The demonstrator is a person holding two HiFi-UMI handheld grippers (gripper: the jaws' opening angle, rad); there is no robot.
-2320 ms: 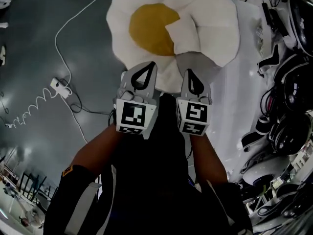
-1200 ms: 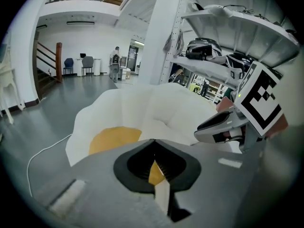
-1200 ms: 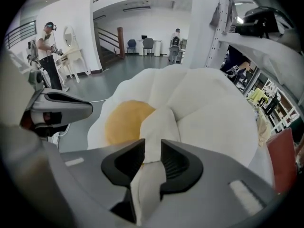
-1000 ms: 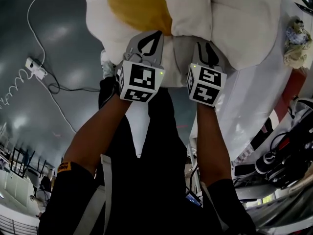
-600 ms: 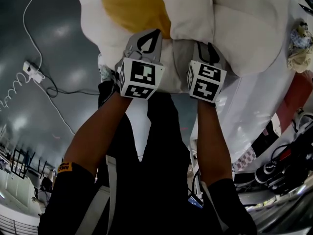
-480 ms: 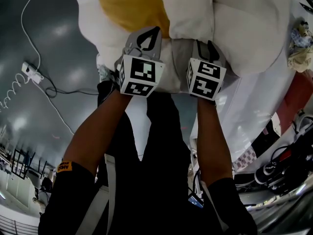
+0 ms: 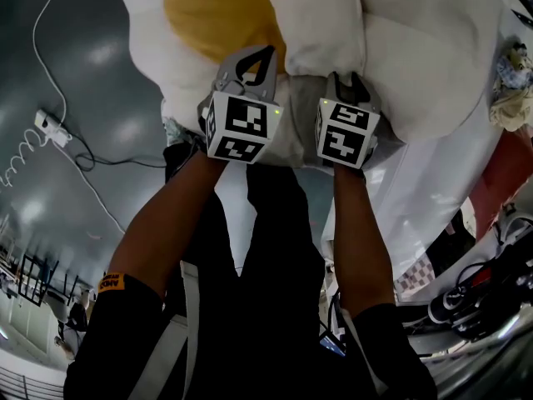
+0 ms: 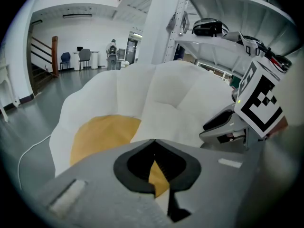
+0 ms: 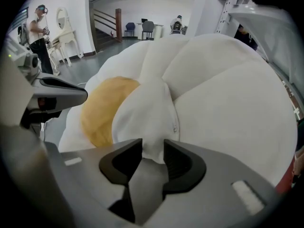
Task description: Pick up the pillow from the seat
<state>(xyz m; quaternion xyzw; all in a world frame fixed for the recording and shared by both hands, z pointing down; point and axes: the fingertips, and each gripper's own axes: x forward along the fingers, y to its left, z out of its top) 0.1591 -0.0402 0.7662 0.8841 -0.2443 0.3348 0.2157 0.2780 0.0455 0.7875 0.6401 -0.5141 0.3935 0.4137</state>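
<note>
Right gripper (image 9: 153,147): fingers spread, just been closing; pillow (image 9: 145,113) corner between them, likely for lifting.
Left gripper (image 8: 154,141): fingers pressed together, seat (image 8: 102,132) beyond them.

You saw a white pillow (image 7: 321,27), a white seat (image 7: 433,57) with a yellow centre, and a dark grey floor (image 7: 100,98).
</note>
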